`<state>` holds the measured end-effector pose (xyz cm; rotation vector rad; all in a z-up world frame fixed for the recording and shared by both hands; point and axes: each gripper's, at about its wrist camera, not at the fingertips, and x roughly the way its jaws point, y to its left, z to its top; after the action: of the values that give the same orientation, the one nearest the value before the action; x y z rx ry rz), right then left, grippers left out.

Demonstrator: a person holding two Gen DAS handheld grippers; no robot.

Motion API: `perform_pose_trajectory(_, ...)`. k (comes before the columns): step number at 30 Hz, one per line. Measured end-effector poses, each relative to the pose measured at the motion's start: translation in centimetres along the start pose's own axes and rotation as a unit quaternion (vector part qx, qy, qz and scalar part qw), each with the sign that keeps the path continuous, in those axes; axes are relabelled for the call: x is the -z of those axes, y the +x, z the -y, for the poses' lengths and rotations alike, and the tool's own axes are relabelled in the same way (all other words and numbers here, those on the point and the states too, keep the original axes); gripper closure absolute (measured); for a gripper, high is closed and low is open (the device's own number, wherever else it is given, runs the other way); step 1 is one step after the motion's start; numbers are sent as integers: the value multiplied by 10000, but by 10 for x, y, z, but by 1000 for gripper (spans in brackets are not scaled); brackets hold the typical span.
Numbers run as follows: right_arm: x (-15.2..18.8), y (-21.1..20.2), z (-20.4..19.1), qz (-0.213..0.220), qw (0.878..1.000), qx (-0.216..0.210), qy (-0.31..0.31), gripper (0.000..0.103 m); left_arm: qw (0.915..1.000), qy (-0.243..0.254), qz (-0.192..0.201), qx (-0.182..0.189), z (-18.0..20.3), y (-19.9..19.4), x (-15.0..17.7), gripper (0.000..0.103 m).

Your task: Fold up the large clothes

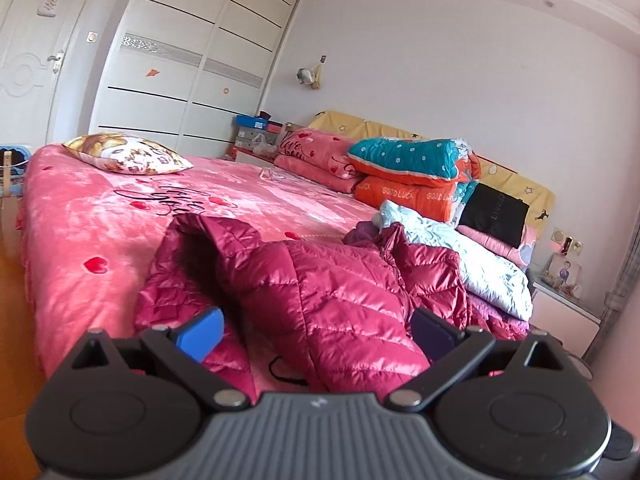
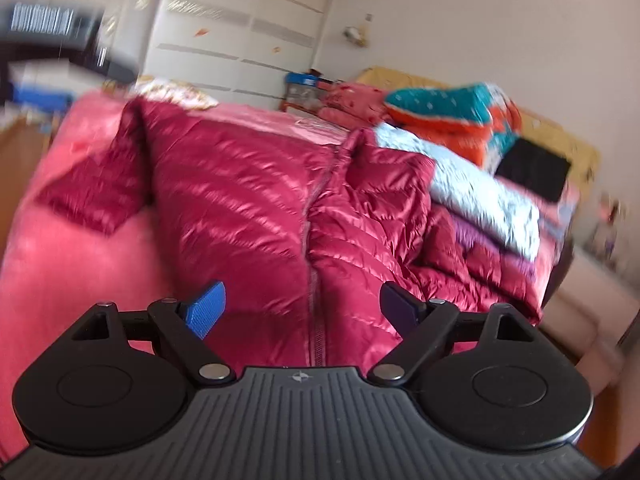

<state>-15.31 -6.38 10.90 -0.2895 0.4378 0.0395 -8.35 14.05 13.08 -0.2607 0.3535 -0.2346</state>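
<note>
A shiny crimson quilted down jacket (image 1: 320,288) lies spread on the pink bed (image 1: 92,208), one sleeve end bunched up toward the left. My left gripper (image 1: 316,330) hovers just above the jacket's near edge, open, with jacket fabric bulging between the blue and dark fingers but not pinched. In the blurred right wrist view the same jacket (image 2: 248,200) shows its front zipper running down the middle. My right gripper (image 2: 304,306) is open over the zipper near the hem, holding nothing. The other gripper (image 2: 56,36) shows as a dark blur at upper left.
A pale blue garment (image 1: 468,256) and a purple one lie beside the jacket on the right. Folded quilts (image 1: 412,172) and a black bag (image 1: 496,216) are stacked at the headboard. A patterned pillow (image 1: 128,154) sits at the bed's far left. Wardrobe and door stand behind; a nightstand (image 1: 564,312) at right.
</note>
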Motion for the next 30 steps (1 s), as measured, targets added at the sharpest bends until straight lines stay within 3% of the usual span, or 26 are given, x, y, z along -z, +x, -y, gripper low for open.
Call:
perform_pose_trajectory(9, 6, 14, -23, -31, 9952, 134, -971, 0, 9999, 17, -93, -98, 9, -39, -16, 2)
perform_pose_trajectory(20, 21, 34, -31, -52, 9881, -179, -1528, 0, 9969, 549, -494, -288, 37, -29, -11, 1)
perform_pose_trajectory(21, 21, 35, -30, -45, 9881, -180, -1529, 3, 9962, 612, -547, -305, 38, -26, -9, 1)
perform_pose_trajectory(23, 16, 37, -22, -16, 9910, -169, -1329, 31, 9949, 692, -653, -338, 39, -21, -3, 1)
perform_pose_trajectory(26, 6, 45, 4, -91, 9976, -417, -537, 53, 9933, 738, -812, -357, 37, -12, 6, 1)
perform_pose_trajectory(28, -1, 51, 28, -171, 9977, -617, 222, 60, 9917, 812, -930, -373, 39, -4, 13, 1)
perform_pose_trajectory(30, -6, 57, 63, -224, 9866, -915, 1332, 64, 9899, 867, -1069, -342, 41, 5, 20, 1)
